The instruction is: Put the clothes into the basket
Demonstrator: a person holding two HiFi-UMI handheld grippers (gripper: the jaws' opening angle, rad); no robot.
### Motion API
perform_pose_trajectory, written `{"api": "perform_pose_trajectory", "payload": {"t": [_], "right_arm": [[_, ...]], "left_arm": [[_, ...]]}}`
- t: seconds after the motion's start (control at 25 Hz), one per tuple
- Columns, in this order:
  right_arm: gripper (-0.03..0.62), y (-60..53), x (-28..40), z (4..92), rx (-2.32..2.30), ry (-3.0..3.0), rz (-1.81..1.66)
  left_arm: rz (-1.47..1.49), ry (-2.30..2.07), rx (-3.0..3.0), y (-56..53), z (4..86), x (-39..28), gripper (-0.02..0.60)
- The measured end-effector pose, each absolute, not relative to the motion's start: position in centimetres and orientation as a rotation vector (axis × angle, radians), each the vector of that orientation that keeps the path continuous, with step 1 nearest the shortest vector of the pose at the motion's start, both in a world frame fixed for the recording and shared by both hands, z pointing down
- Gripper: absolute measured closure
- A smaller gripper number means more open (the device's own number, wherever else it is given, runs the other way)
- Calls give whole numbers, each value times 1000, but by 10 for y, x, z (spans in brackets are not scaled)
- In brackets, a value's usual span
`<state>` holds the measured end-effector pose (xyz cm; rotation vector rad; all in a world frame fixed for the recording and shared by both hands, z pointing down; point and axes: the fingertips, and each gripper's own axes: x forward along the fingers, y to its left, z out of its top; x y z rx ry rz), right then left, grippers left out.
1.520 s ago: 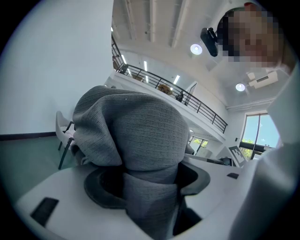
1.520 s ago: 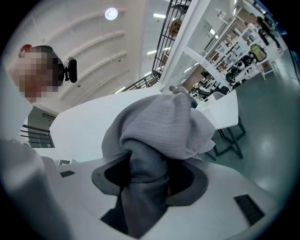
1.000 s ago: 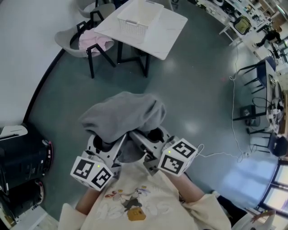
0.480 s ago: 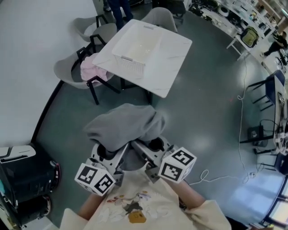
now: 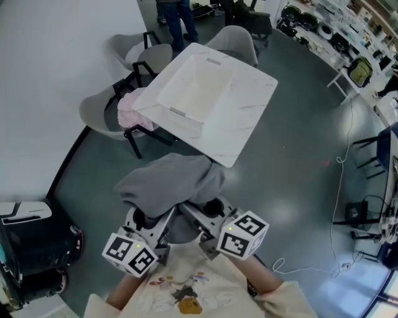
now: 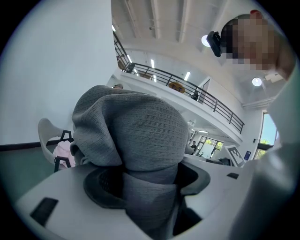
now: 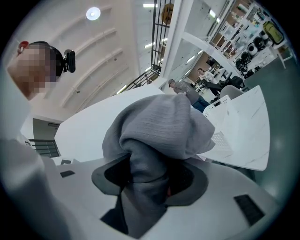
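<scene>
A bundled grey garment (image 5: 171,182) hangs over both grippers, close to my chest and well above the floor. My left gripper (image 5: 149,214) is shut on a fold of the grey garment (image 6: 140,187); my right gripper (image 5: 202,208) is shut on another fold of the same garment (image 7: 147,183). The cloth hides the fingertips of both. Ahead stands a white table (image 5: 249,118) with an empty white basket (image 5: 196,90) on it, also seen as a mesh basket (image 7: 220,124) in the right gripper view. Pink clothes (image 5: 132,112) lie on a grey chair (image 5: 99,118) left of the table.
More grey chairs (image 5: 140,53) stand behind the table, and a person's legs (image 5: 177,18) show beyond them. A black unit (image 5: 34,242) sits at the left by the white wall. A white cable (image 5: 339,199) trails over the floor at the right, near desks and chairs.
The table and basket have come nearer and lower in the head view. Both grippers keep the same hold on the grey garment.
</scene>
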<state>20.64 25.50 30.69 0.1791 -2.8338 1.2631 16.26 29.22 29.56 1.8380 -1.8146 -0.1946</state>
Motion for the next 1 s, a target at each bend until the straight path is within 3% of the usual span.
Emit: {"api": "perform_pose_trajectory", "payload": {"t": [0.52, 1.0], "right_arm": [[375, 173, 159, 311, 309, -2838, 1249], [375, 66, 60, 314, 530, -2821, 1291]], "left_arm": [[-200, -1732, 1891, 207, 301, 112, 298], [-155, -1564, 1982, 92, 305, 9, 297]]}}
